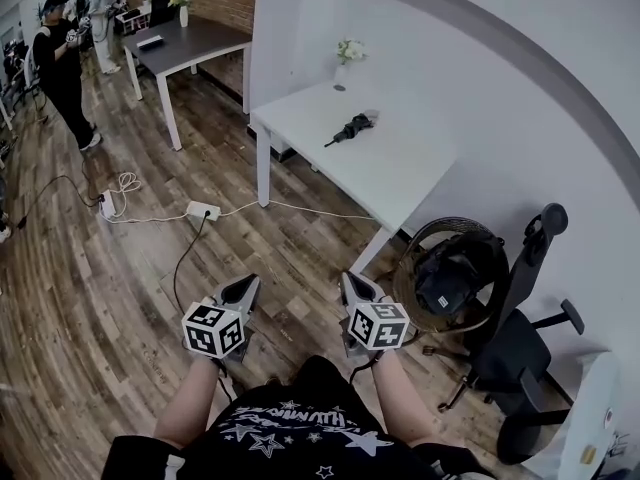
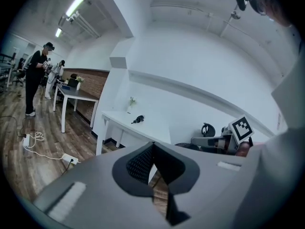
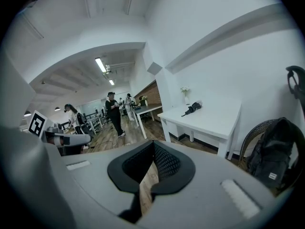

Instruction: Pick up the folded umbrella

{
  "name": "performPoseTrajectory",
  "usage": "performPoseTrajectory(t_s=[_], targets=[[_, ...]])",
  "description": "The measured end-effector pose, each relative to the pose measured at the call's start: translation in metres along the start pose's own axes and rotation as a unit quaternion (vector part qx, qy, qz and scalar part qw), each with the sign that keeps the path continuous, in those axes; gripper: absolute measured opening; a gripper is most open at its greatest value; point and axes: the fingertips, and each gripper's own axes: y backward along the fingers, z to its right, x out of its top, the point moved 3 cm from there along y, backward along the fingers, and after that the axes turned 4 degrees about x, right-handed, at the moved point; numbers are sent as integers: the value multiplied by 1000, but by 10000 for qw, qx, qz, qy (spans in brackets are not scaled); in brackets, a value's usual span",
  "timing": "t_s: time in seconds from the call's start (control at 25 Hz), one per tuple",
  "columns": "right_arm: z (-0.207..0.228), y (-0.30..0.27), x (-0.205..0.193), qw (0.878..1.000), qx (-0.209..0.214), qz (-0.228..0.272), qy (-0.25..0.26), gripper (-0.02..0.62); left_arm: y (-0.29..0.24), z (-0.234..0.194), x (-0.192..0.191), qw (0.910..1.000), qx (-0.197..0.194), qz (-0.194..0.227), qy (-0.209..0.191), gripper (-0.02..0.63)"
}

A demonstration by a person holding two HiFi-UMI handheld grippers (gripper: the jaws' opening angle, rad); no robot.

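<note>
The folded black umbrella (image 1: pixel 350 128) lies on a white table (image 1: pixel 400 168) by the wall, well ahead of both grippers. It also shows far off in the left gripper view as the umbrella (image 2: pixel 138 119) and in the right gripper view as the umbrella (image 3: pixel 192 109). My left gripper (image 1: pixel 243 288) and right gripper (image 1: pixel 353 285) hang side by side over the wooden floor, short of the table. Each is shut with nothing between its jaws, as seen at the left gripper (image 2: pixel 152 147) and the right gripper (image 3: pixel 153 145).
A small vase of flowers (image 1: pixel 346 56) stands at the table's far end. To the right are a wicker basket (image 1: pixel 420 243) holding a black backpack (image 1: pixel 450 273) and an office chair (image 1: pixel 510 353). A power strip (image 1: pixel 203 210) with cables lies on the floor. A dark table (image 1: pixel 190 40) and people (image 1: pixel 60 68) are farther back.
</note>
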Motion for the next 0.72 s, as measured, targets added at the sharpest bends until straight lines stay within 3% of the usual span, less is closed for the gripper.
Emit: performPoseTrajectory(t_s=[0.36, 0.72], targets=[[29, -58, 1, 9996, 43, -143, -222, 17, -40, -39, -2, 9994, 252, -158, 192, 3], [98, -144, 41, 9988, 139, -96, -453, 17, -137, -70, 33, 9983, 487, -218, 215, 3]])
